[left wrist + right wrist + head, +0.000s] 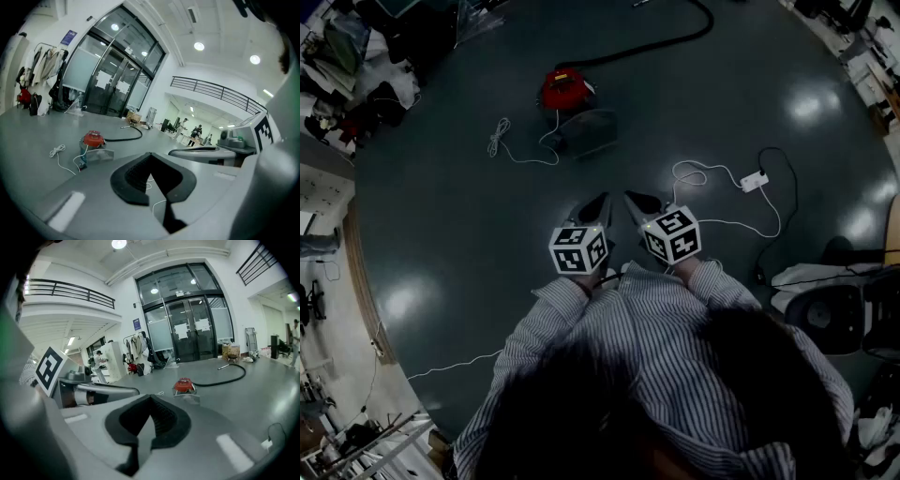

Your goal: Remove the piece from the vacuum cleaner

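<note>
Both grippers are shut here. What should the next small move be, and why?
Probably step forward toward the vacuum cleaner. It sits on the floor well ahead of both grippers, while the left gripper and right gripper are shut and empty, touching nothing.

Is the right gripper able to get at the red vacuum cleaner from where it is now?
Probably not yet. The vacuum cleaner sits on the floor well ahead of the right gripper, held close to the person, jaws together. Nothing seems to block the way, so stepping forward should do.
</note>
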Motion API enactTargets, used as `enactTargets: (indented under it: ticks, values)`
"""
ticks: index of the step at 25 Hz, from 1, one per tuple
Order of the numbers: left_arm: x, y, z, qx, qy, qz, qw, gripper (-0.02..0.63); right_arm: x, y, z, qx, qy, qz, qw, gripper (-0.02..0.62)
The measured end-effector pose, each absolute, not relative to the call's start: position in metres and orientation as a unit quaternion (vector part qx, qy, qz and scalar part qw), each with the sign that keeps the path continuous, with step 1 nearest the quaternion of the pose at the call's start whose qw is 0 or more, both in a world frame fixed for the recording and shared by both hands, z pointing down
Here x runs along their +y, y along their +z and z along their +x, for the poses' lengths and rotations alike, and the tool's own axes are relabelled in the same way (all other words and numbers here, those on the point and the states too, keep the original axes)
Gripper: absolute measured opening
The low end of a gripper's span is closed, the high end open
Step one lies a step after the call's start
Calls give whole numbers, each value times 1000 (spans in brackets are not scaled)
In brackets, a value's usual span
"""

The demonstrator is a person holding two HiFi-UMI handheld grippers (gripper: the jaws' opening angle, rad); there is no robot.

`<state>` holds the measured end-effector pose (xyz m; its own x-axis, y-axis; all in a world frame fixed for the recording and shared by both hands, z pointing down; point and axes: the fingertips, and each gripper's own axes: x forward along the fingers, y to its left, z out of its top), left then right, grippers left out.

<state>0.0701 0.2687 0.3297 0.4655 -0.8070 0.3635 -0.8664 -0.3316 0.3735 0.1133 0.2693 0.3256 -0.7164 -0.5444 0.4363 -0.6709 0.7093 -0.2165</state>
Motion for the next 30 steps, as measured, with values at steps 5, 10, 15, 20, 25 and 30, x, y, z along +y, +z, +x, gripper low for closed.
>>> enactTargets:
  ticks: [5,10,15,20,25,30]
  values:
    - [268,326,74,-517,66,814,255,6,270,316,110,-912,177,331,166,2]
    - [272,335,70,-534,76,802,257,6,274,322,110,-913,179,324,172,2]
    - [268,333,70,-541,76,799,252,6,274,325,111,-915,180,311,182,2]
    - [259,334,72,-553,73,790,253,6,261,332,124,-906,196,327,184,2]
    - [260,347,74,-567,64,774,274,6,258,344,135,-900,219,323,194,2]
    - [259,370,86,-563,65,764,307,6,254,362,146,-894,238,314,211,2]
